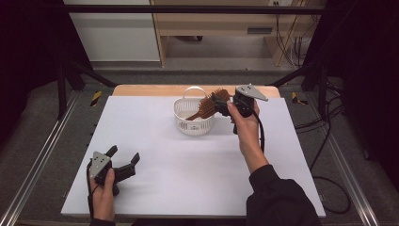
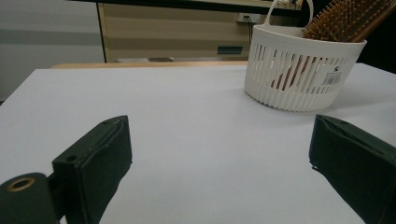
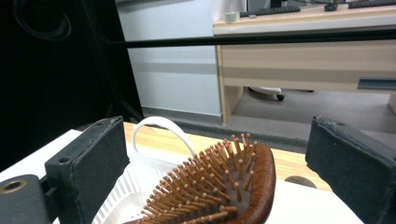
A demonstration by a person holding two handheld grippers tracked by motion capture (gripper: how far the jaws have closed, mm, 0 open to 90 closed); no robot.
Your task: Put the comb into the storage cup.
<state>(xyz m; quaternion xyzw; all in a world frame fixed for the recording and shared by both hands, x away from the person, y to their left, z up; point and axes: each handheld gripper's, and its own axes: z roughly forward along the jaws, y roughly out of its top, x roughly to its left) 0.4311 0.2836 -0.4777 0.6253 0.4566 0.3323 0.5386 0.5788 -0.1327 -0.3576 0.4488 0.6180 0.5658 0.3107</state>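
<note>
A wooden paddle hairbrush [image 1: 207, 106] leans in a white slotted basket [image 1: 195, 126] at the back middle of the white table top, handle down and bristled head sticking out to the right. My right gripper [image 1: 219, 99] is at the brush head and open. In the right gripper view the brush head [image 3: 219, 186] lies between and below the wide-apart jaws, over the basket [image 3: 123, 196]. My left gripper [image 1: 124, 154] rests open near the front left with nothing in it. The left gripper view has the basket [image 2: 299, 79] and brush [image 2: 345, 18] far off.
A white sheet [image 1: 188, 160] covers the table, with a wooden strip [image 1: 141, 89] at its back edge. Black frame posts [image 1: 61, 84] stand at both back corners. Cables [image 1: 329, 141] trail on the floor at the right. A desk and cabinet stand behind the table.
</note>
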